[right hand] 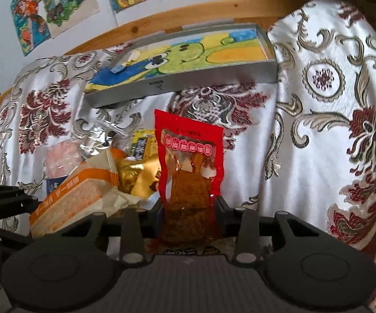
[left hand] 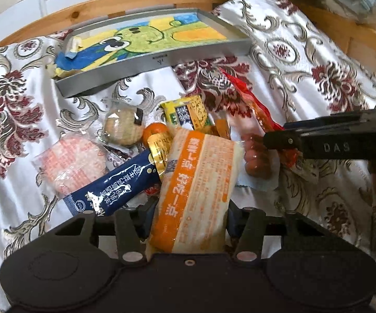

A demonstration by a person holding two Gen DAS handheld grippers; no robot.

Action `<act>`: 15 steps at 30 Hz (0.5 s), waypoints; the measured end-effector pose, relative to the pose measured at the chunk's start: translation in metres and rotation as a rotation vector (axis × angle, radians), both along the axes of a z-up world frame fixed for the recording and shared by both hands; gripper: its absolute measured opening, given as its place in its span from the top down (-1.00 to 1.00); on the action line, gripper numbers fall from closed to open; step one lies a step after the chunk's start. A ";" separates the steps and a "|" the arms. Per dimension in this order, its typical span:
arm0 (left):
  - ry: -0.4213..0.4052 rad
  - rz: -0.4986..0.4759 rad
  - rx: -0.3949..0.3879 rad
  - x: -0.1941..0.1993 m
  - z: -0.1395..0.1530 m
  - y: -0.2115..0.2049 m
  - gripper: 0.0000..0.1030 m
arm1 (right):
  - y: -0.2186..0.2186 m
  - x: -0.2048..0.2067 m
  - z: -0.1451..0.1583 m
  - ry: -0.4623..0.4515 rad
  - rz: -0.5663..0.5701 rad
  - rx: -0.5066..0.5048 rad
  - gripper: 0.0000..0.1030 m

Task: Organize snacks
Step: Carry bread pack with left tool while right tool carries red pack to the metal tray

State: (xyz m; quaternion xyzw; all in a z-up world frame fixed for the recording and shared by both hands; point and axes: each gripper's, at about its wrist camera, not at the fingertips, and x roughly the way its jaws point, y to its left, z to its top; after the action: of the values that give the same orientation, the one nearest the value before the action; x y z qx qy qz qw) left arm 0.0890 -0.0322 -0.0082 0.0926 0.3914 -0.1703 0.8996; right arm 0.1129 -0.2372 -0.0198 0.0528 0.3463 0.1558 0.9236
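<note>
My left gripper is shut on an orange-and-cream snack pack, held above the snack pile; the pack also shows in the right wrist view. My right gripper is shut on a red pouch of brown snack pieces, held upright; it shows in the left wrist view gripping the red pouch. A grey tray lined with a colourful drawing lies behind the pile, also in the right wrist view.
On the patterned cloth lie a navy stick sachet, a round biscuit pack, a pink pack, a yellow packet and an orange fruit. A wooden rail and drawings on the wall stand behind.
</note>
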 end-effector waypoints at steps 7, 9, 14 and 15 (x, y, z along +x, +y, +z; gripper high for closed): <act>-0.051 0.029 0.000 -0.009 0.014 -0.001 0.02 | 0.003 -0.020 0.019 -0.082 0.024 -0.049 0.18; -0.061 0.040 -0.004 -0.010 0.017 -0.001 0.02 | 0.003 -0.022 0.023 -0.093 0.026 -0.049 0.18; -0.092 0.060 -0.020 -0.011 0.028 0.001 0.02 | 0.006 -0.028 0.030 -0.124 0.031 -0.063 0.18; -0.100 0.066 -0.024 -0.010 0.030 0.001 0.02 | 0.007 -0.029 0.032 -0.133 0.033 -0.064 0.18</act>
State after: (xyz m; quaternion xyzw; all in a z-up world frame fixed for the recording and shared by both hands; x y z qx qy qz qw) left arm 0.0792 -0.0314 0.0218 0.0775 0.3467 -0.1404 0.9242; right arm 0.0841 -0.2305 0.0126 0.0069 0.2898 0.1630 0.9431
